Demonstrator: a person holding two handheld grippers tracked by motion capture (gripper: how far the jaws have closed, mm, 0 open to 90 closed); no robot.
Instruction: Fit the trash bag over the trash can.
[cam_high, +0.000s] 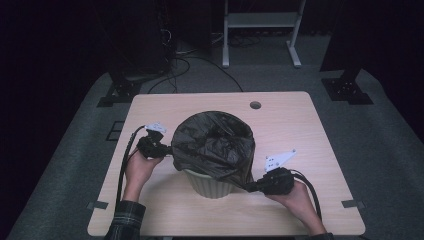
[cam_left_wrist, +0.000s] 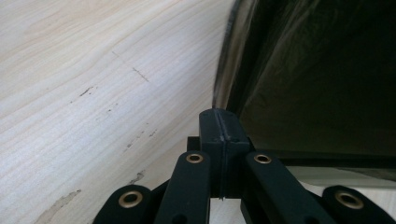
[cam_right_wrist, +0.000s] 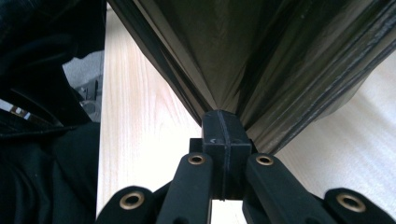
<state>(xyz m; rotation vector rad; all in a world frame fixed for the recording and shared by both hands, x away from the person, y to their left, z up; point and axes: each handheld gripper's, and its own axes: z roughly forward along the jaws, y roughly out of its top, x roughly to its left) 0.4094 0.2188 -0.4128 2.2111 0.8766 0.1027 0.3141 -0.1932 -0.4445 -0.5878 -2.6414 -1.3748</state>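
High view: left of centre, the left gripper (cam_high: 161, 147) has its fingers clamped on the rim of the black bag (cam_high: 215, 142), which sits at mid-frame draped over the pale bin (cam_high: 210, 184) on the tabletop (cam_high: 300, 125). Right of centre and lower, the right gripper (cam_high: 254, 187) pinches the bag's stretched edge below the bin's lip. In both gripper views the fingers are pressed together with film caught between them. Risks, as I judge them: the thin film could tear at the right pinch if pulled harder, the light bin could tip or slide toward that pull, or the rim could slip off the left side. Count: one bag, one bin, two grippers.
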